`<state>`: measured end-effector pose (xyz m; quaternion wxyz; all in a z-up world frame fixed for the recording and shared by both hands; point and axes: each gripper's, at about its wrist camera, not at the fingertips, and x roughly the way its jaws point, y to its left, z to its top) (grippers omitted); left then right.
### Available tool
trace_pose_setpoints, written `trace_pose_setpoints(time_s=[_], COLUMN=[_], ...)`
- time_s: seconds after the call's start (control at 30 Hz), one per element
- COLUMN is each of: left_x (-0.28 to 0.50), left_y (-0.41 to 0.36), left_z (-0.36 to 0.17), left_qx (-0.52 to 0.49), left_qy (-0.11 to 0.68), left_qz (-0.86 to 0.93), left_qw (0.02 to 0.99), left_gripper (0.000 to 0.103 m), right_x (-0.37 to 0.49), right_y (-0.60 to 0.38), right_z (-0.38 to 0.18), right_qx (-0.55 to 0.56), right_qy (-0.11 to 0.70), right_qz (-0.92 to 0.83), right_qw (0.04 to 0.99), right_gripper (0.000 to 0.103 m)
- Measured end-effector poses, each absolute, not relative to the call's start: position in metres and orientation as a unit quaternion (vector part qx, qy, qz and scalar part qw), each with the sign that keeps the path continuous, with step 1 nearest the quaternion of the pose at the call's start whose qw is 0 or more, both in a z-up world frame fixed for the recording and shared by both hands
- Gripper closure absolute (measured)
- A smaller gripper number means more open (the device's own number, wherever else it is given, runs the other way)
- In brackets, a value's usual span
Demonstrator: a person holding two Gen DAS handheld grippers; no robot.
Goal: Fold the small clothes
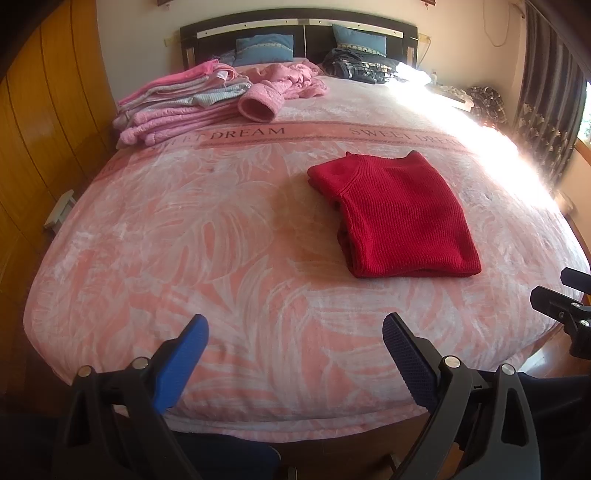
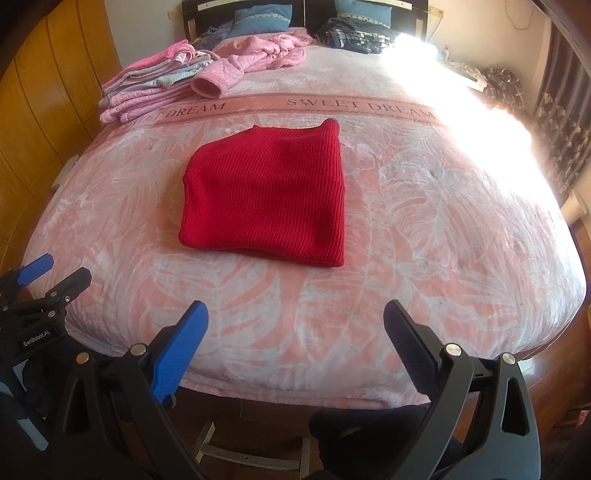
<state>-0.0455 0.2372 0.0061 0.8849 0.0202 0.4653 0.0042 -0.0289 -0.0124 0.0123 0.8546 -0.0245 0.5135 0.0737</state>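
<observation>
So the red knit sweater (image 2: 266,192) is sitting folded into a rough rectangle in the middle of the bed, flat on the pink leaf-print blanket (image 2: 406,258), just on the near side of the "SWEET DREAM" band (image 2: 362,105). Nothing's touching it. From my left wrist cam it lies right of centre (image 1: 395,214), and you can see the layers stacked along its left edge.

My right gripper (image 2: 295,321) hovers over the near edge of the bed, jaws spread wide, nothing between them. Same deal with my left gripper (image 1: 295,328): wide apart, empty, near edge, well short of the sweater. Each one peeks into the other's view at the side.

Far left corner has a stack of folded pink and grey clothes (image 1: 177,99), with a crumpled pink garment (image 1: 284,79) just beside it, one cuff lying over the stack's edge. Two blue pillows (image 1: 264,48) lean on the dark headboard (image 1: 295,26), and there's a dark plaid heap (image 1: 354,64) far right. Strong sun glare washes out the right side.
</observation>
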Motion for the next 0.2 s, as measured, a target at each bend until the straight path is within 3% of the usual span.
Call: trace_pose_setpoints(time_s=[0.2], left_x=[-0.0454], left_y=[0.2373], left_z=[0.006], left_qx=[0.02], left_qy=[0.466], left_qz=[0.004], left_qw=[0.885], left_gripper=[0.007], right_x=[-0.0273], right_y=[-0.0135], right_z=[0.0057], right_qx=[-0.026], right_qy=[0.528], right_qz=[0.067], right_qw=[0.846], right_gripper=[0.008])
